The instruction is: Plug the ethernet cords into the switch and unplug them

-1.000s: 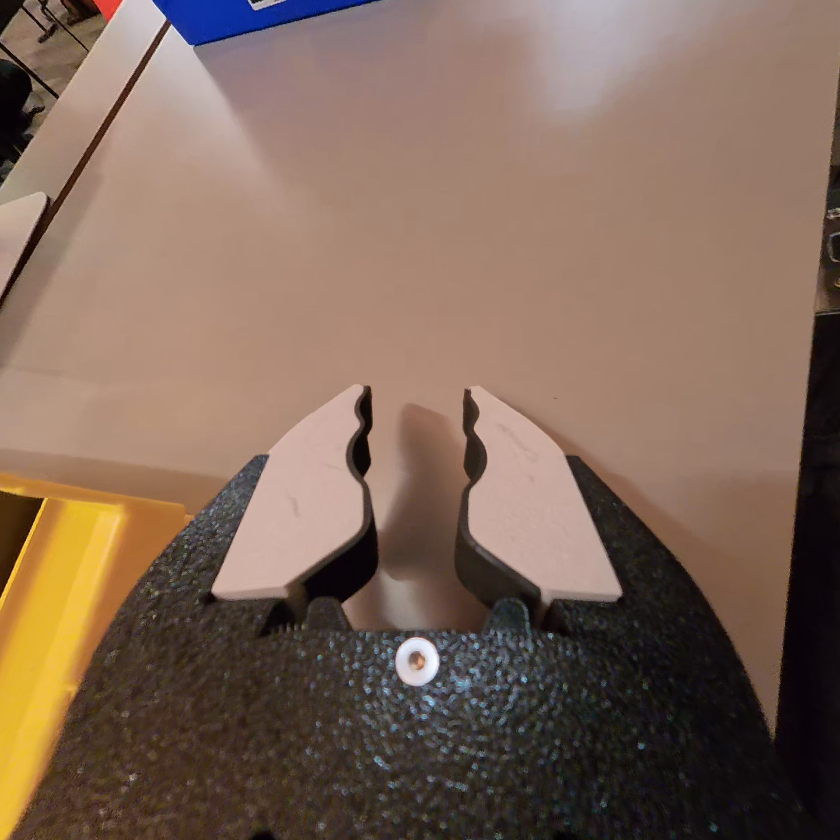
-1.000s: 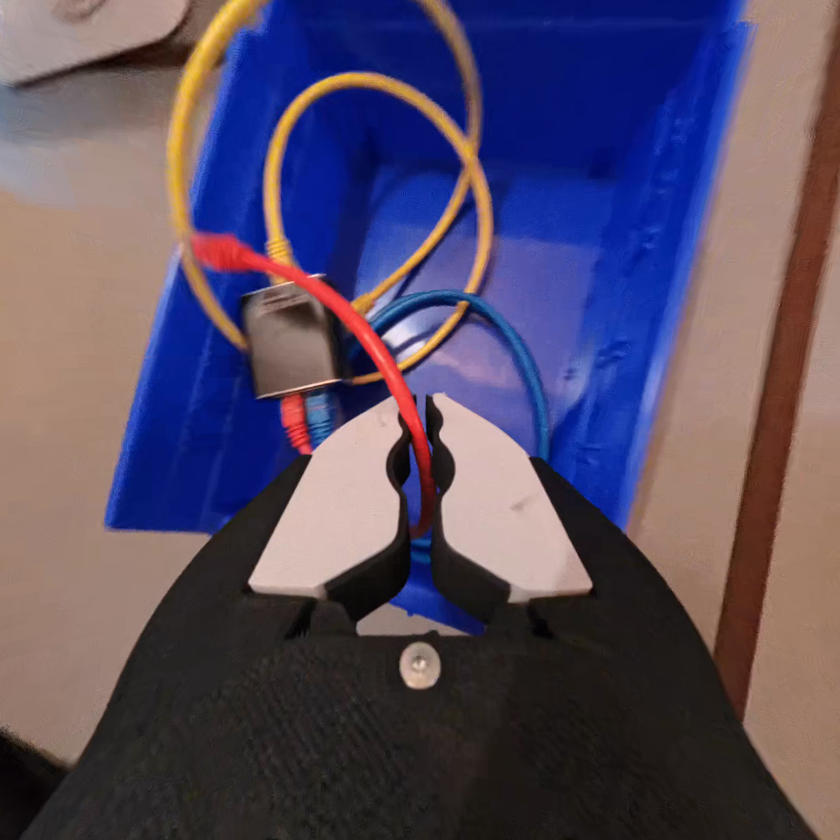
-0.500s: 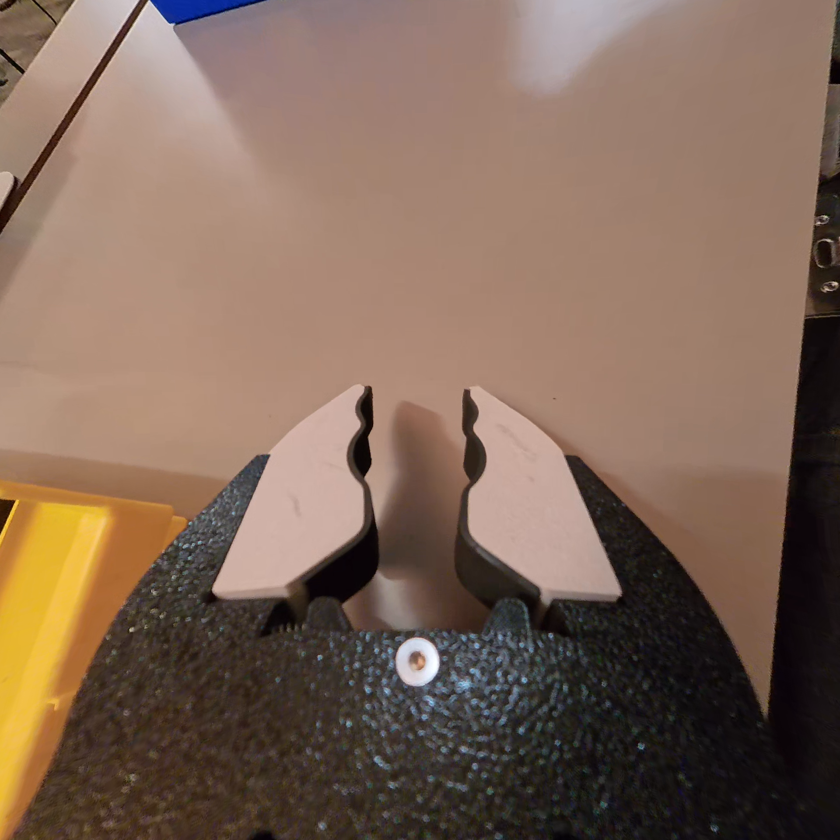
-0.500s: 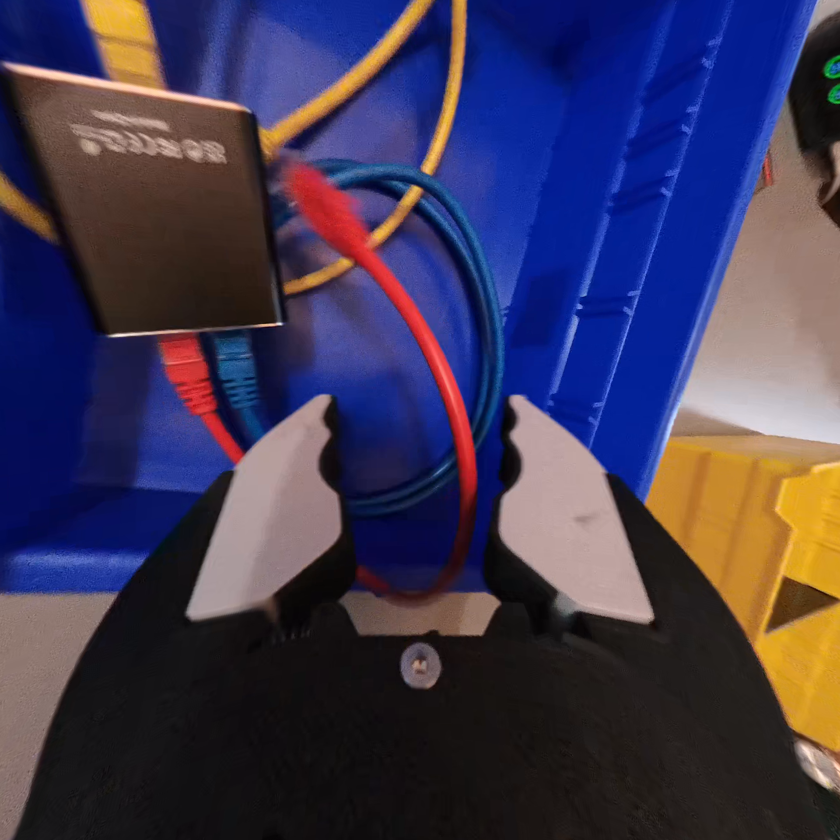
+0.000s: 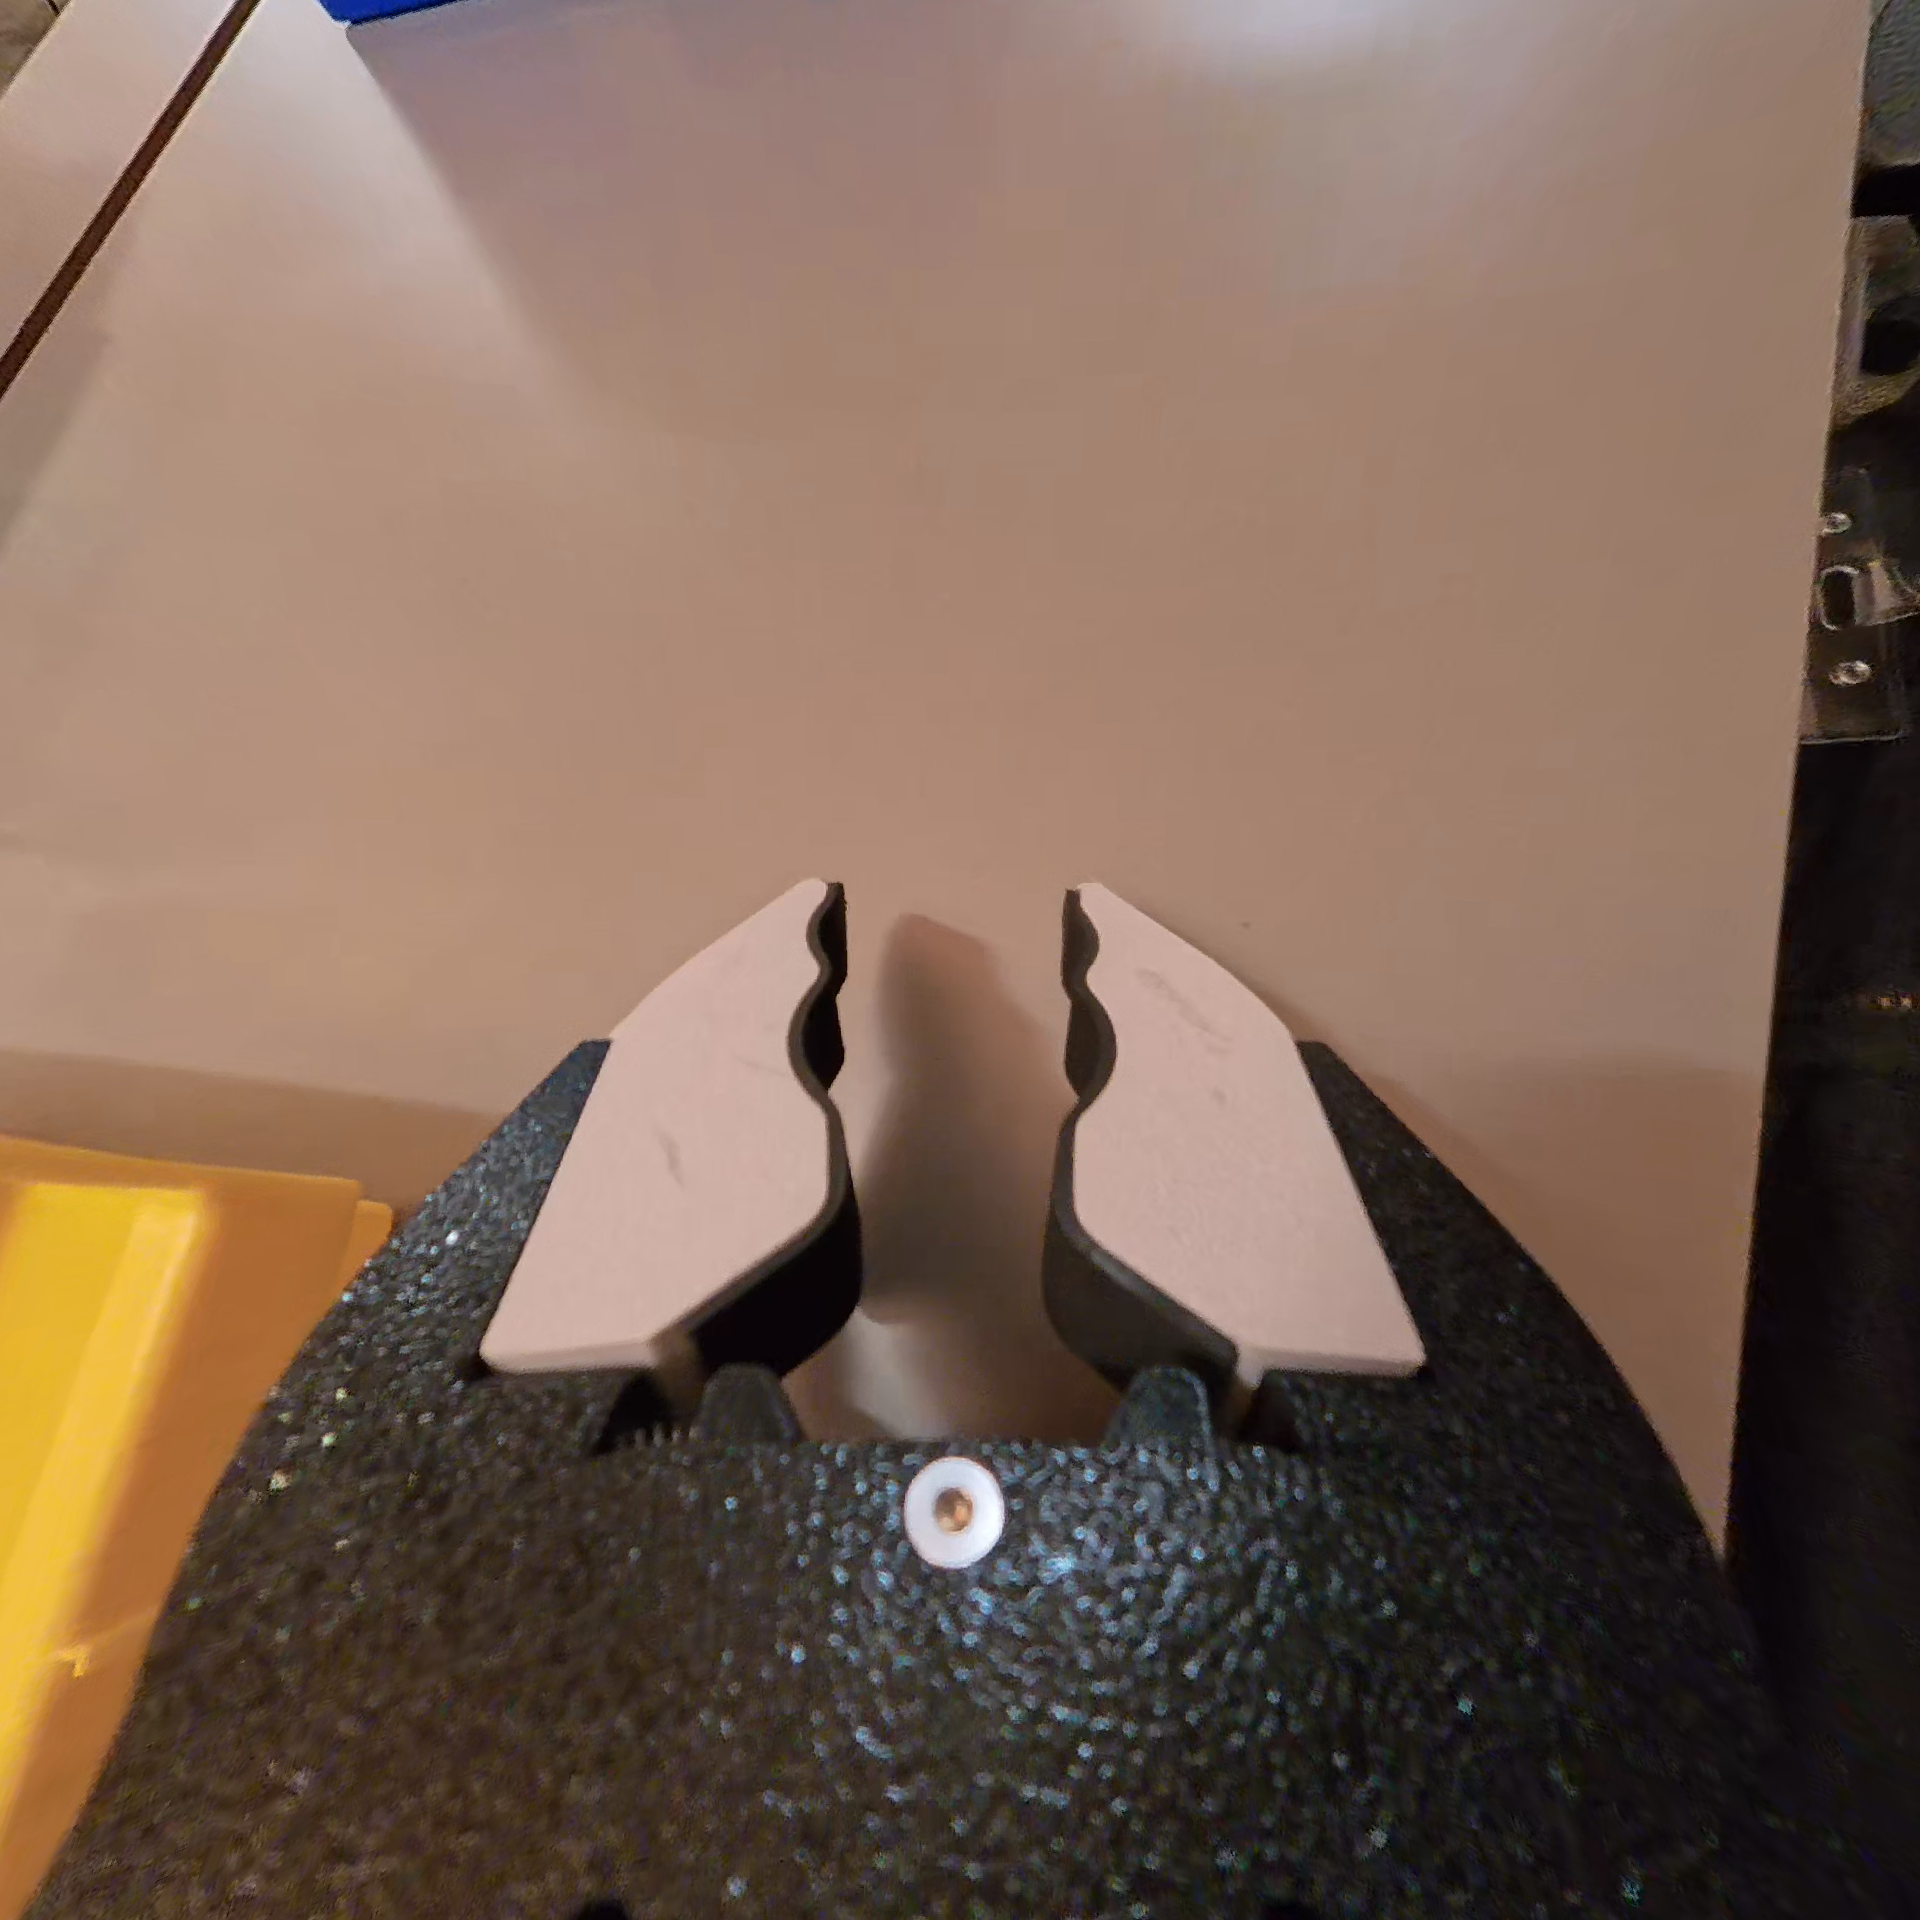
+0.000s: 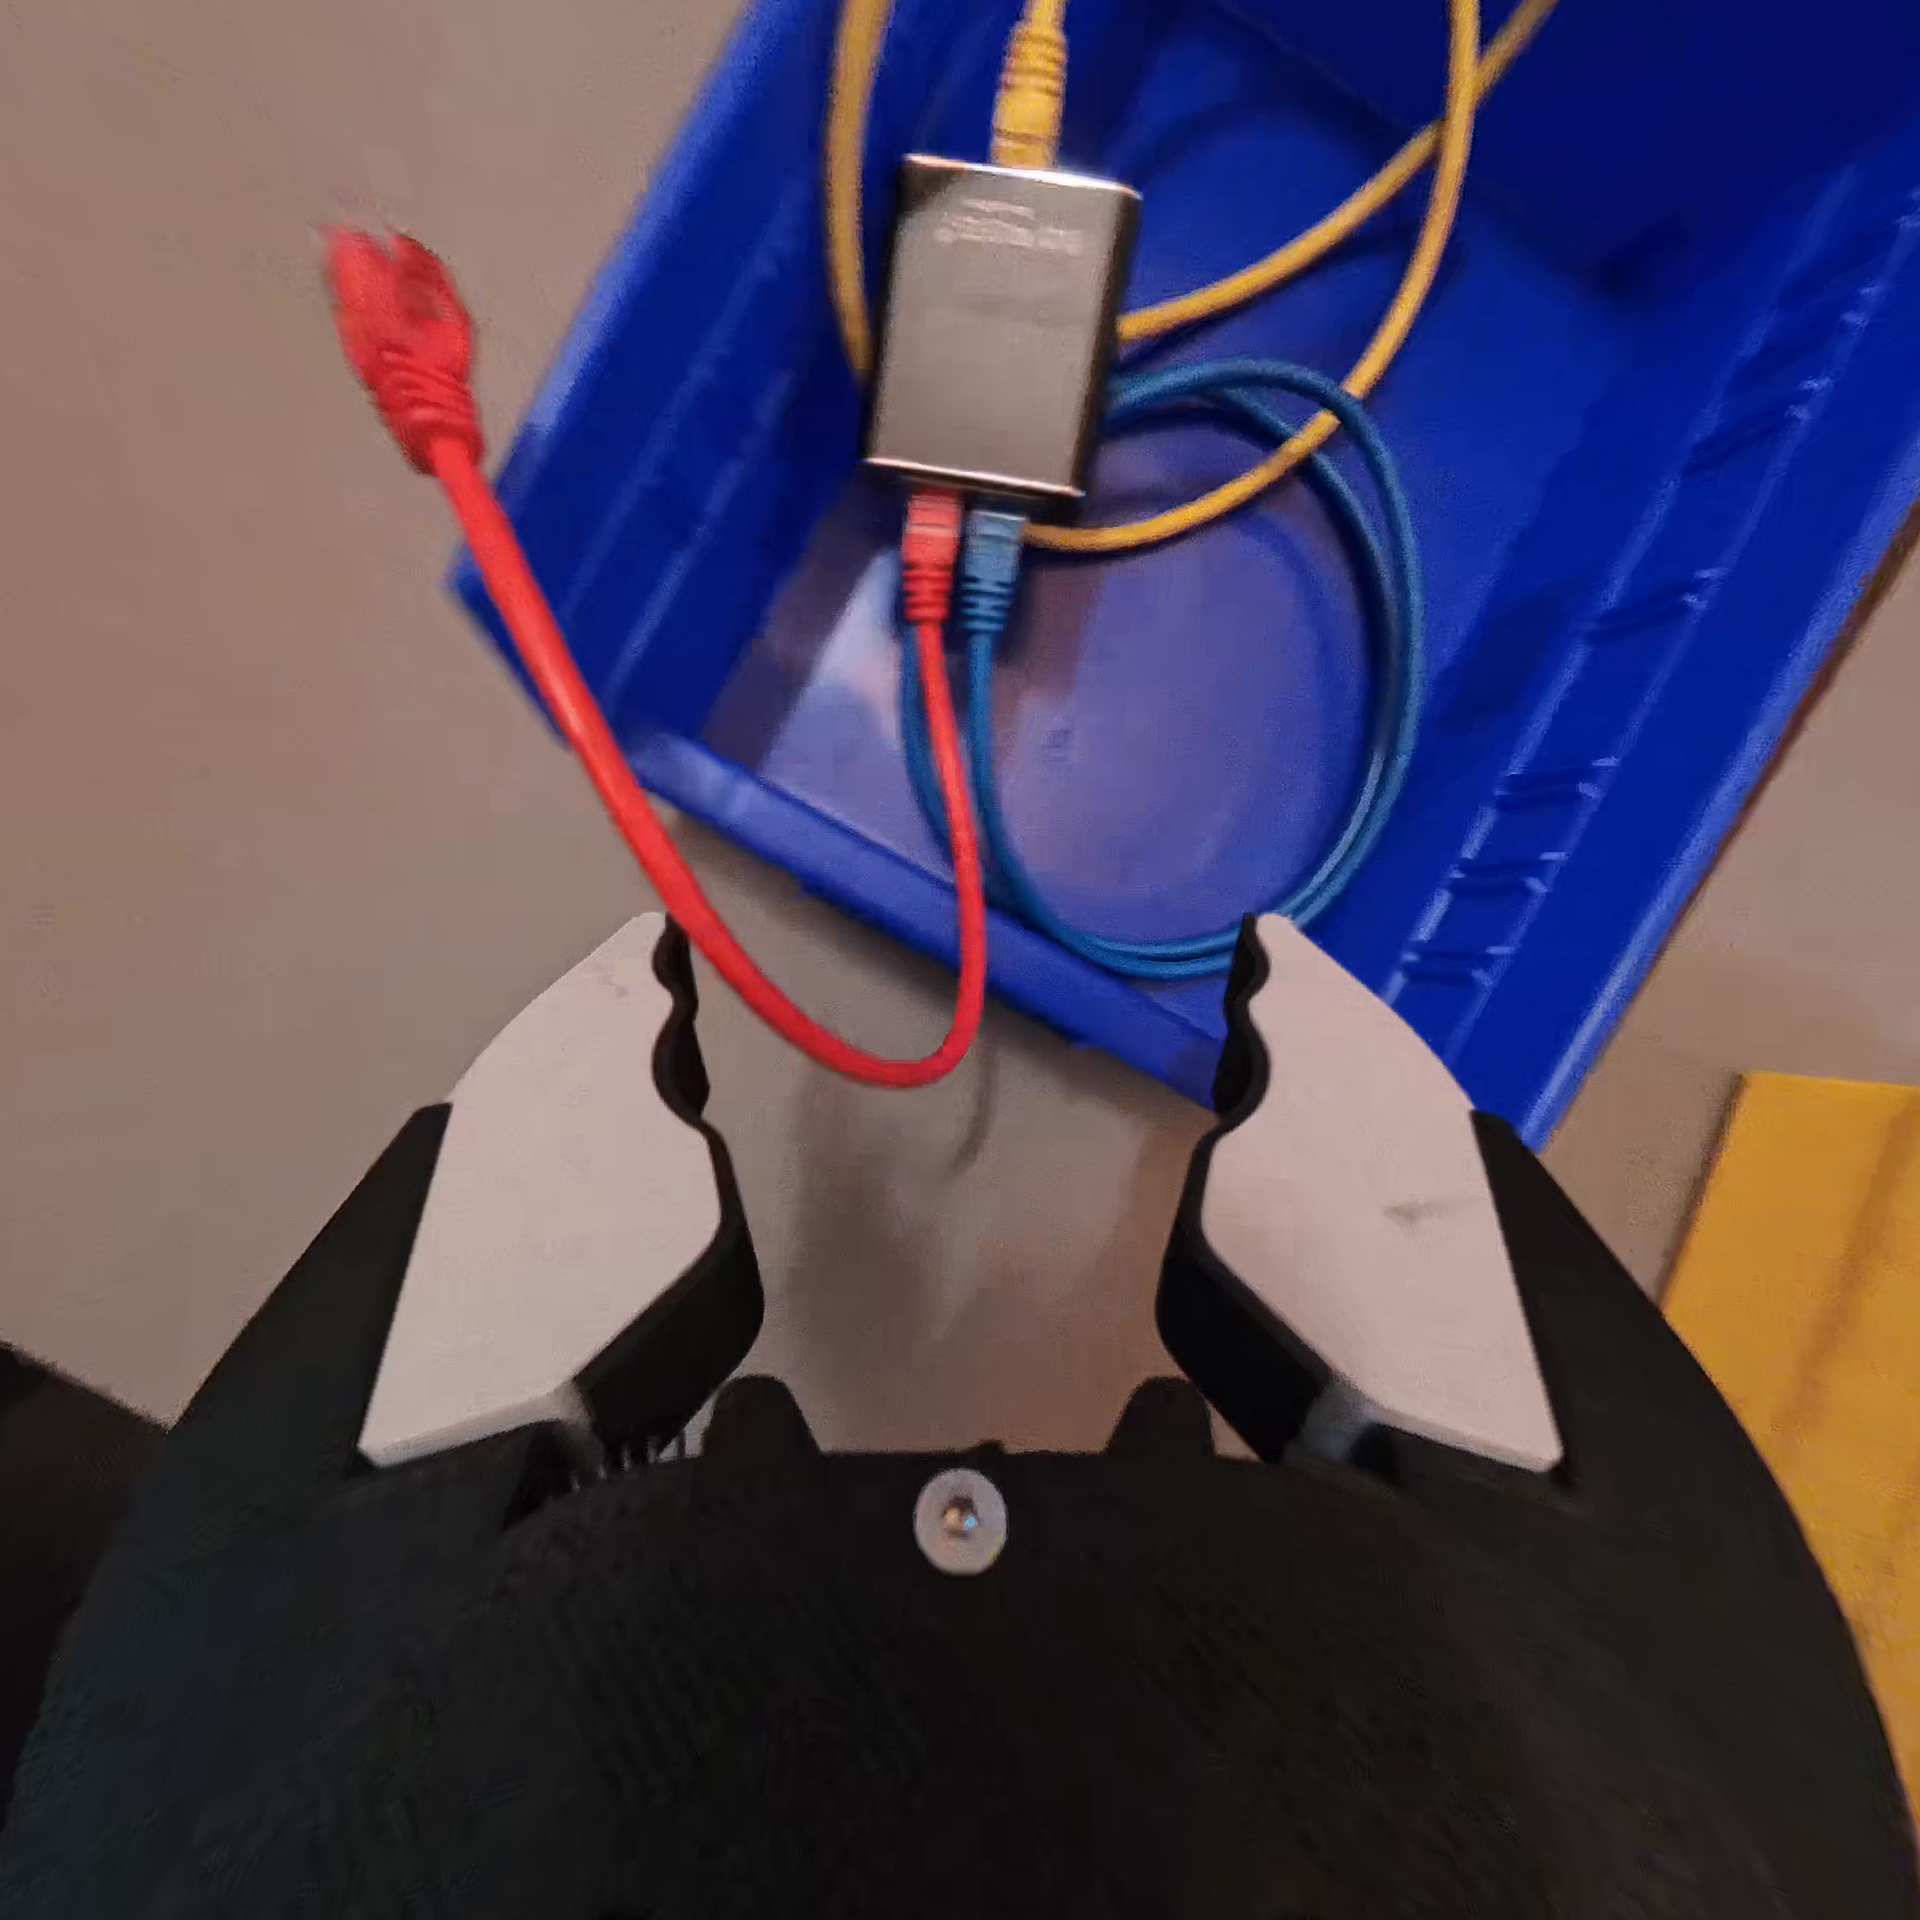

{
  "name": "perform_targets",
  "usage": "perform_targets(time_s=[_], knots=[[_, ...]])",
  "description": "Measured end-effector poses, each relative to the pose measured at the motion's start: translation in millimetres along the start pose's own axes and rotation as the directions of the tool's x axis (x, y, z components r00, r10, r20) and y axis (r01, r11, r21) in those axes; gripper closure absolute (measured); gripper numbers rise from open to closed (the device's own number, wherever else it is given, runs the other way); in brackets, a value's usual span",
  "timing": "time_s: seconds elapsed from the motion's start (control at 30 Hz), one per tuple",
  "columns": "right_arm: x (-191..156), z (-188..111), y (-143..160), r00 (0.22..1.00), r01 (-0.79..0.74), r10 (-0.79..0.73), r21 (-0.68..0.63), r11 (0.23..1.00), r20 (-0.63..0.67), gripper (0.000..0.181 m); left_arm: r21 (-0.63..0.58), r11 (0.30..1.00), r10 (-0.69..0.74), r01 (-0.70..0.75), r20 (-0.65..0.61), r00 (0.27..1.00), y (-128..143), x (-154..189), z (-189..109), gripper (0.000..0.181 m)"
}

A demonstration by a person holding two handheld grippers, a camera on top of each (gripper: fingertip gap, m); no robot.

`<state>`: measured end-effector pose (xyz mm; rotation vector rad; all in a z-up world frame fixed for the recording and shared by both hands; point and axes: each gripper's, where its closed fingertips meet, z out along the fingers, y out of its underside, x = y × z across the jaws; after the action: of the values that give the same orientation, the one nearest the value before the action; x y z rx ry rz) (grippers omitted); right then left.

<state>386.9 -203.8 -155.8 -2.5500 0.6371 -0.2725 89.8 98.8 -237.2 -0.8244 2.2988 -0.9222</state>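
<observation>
A small metal switch lies in a blue bin. A red cord, a blue cord and a yellow cord are each plugged into it. The red cord loops out over the bin's near rim, and its free plug hangs over the table to the left. My right gripper is wide open just short of the bin, with the red loop between its fingertips, untouched. My left gripper is open and empty over bare table.
A yellow bin shows at the lower left of the left wrist view and at the right edge of the right wrist view. The beige table ends at a dark edge on the right, with black hardware beyond it.
My right gripper opened, let go of the red cord and drew back out of the blue bin. The switch and cords now lie in the bin. My left gripper drifted slightly, still open.
</observation>
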Motion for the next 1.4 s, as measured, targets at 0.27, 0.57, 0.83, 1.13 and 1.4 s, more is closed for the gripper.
perform_targets(time_s=[0.27,0.57,0.83,1.13,1.4], knots=[[-51,-34,21,0.995,0.046,-0.064,0.231,0.972,0.072,0.091,0.091,0.994,-0.057,0.063,-0.071,0.996,-39,9,15,0.141],[-65,-10,7,0.883,0.456,-0.382,0.31,0.834,-0.272,0.144,0.032,0.996,0.084,-0.08,-0.164,0.983,-71,38,51,0.139],[-68,14,14,0.754,0.648,-0.608,0.134,0.75,-0.248,0.171,0.019,0.997,0.079,-0.077,-0.19,0.979,-72,39,61,0.139],[-56,-13,-18,0.908,0.417,-0.336,0.444,0.793,-0.252,0.176,0.018,0.998,0.055,-0.052,-0.221,0.974,-67,38,69,0.139],[52,-28,-39,0.922,-0.231,0.362,0.557,0.798,-0.137,0.177,0.01,0.999,0.054,-0.053,-0.249,0.967,-65,36,71,0.139]])
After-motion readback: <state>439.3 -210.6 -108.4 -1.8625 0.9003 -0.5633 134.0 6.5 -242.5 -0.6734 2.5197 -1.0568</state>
